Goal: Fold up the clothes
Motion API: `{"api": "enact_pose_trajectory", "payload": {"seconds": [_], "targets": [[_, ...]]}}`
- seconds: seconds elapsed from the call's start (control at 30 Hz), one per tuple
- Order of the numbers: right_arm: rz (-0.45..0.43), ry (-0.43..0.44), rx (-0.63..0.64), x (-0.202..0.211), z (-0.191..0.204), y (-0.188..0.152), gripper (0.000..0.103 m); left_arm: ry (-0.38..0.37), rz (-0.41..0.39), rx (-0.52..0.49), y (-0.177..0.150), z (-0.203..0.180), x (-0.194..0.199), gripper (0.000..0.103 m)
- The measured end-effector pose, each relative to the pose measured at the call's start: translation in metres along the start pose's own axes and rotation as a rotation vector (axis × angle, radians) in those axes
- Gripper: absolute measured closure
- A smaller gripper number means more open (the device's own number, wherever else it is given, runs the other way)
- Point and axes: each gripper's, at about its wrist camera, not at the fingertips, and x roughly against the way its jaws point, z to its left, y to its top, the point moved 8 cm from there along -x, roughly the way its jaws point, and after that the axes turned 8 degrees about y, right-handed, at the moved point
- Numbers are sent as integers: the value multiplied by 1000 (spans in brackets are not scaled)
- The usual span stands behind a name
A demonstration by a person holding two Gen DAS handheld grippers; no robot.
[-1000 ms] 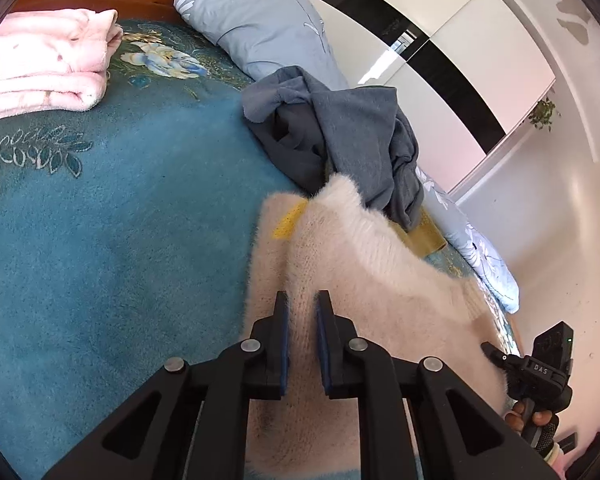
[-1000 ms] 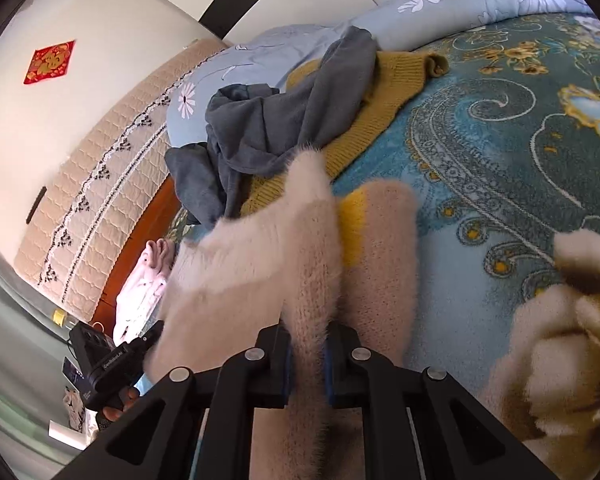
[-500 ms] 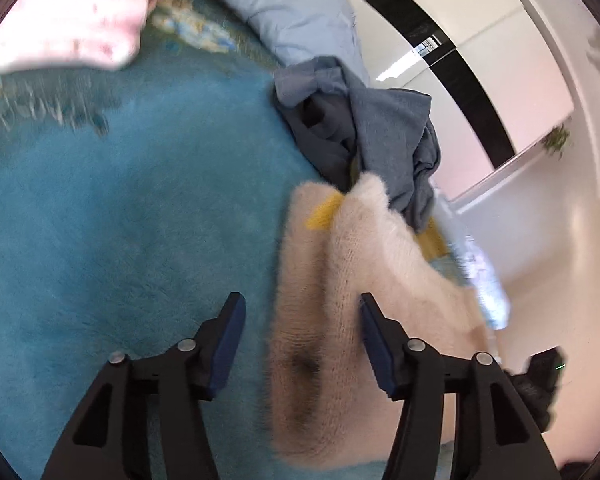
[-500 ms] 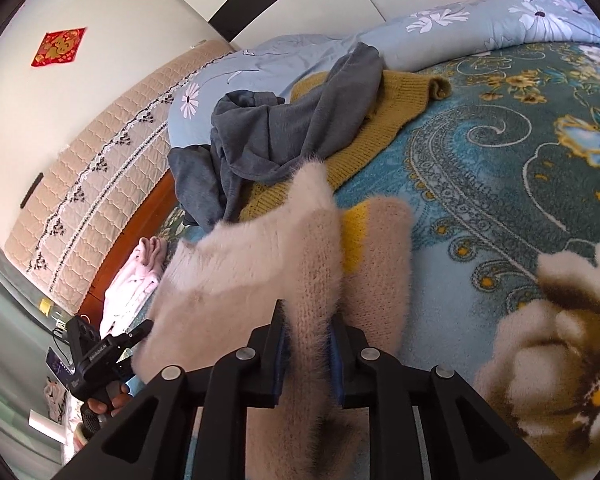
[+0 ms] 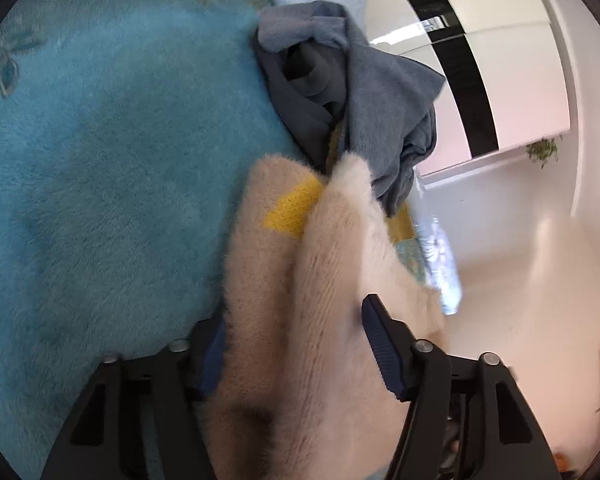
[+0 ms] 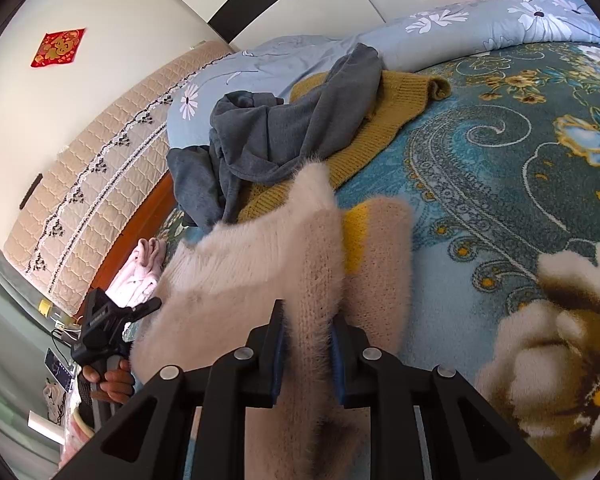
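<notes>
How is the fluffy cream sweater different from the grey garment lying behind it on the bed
The cream sweater is fuzzy, long-haired knit with a yellow patch; the grey garment is smooth and plain. The cream sweater is stretched between both grippers; the grey garment lies crumpled in a heap, untouched. The grey garment sits on a mustard knit; the cream sweater lies nearer the cameras. Both are still unfolded.

A: What does the right gripper (image 6: 306,344) hold?
B: A fold of the fuzzy cream sweater (image 6: 260,264), pinched between its pads, over the teal blanket (image 6: 480,184).
A: And farther back?
B: A grey garment (image 6: 276,136) lies heaped on a mustard sweater (image 6: 396,108) near the blanket's far edge.
</notes>
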Motion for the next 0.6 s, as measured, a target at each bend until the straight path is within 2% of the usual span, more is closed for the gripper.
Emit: {"api": "enact_pose_trajectory", "payload": {"seconds": [0.13,0.2,0.27,0.37,0.5,0.6], "targets": [[-15,6,8,3,3,3,71,-5,-48,-8,-7,-1,11,68],[-33,3,7,7,2,5,63,-11,-76,-2,-10,-1,19,74],[-54,0,-1,12,0,8,47,-27,-115,24,-10,3,31,80],[-75,7,-63,19,-13,11,43,-36,-169,42,-8,15,52,89],[-37,84,-180,12,-24,7,37,-46,-190,41,-10,20,59,90],[-22,110,-236,8,-30,4,32,-20,-179,39,-12,21,52,90]]}}
